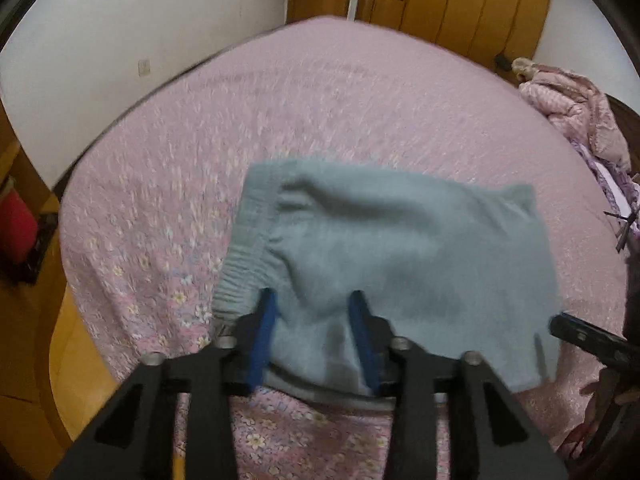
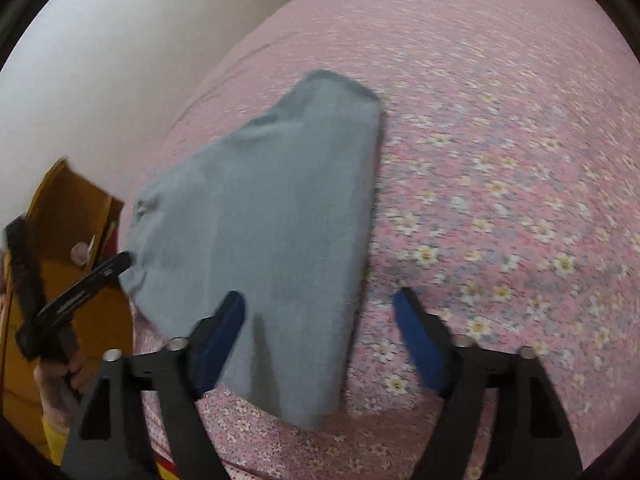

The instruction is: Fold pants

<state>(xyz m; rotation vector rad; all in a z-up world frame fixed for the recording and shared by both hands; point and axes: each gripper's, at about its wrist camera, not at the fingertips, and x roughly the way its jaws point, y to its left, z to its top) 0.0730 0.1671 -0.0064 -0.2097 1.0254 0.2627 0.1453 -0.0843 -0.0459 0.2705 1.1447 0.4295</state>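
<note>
Grey-blue pants (image 1: 400, 248) lie folded into a short stack on the pink floral bed (image 1: 320, 100), with the ribbed waistband (image 1: 248, 240) at the left. My left gripper (image 1: 314, 314) stands at their near edge with its blue pads half closed on a bunched ridge of cloth. From the right wrist view the pants (image 2: 272, 200) run away from me, and the left gripper (image 2: 126, 258) meets their left edge. My right gripper (image 2: 320, 300) is open: one finger lies over the near end of the pants and the other over the bed (image 2: 500, 160). Its tip (image 1: 560, 322) shows at the pants' right corner.
A crumpled pink quilt (image 1: 572, 112) lies at the bed's far right. A white wall (image 1: 140, 20) runs along the left side and wooden wardrobes (image 1: 460, 0) stand beyond the bed. A red object (image 1: 16, 228) sits on the wooden floor at the left. A hand (image 2: 60, 372) holds the left gripper.
</note>
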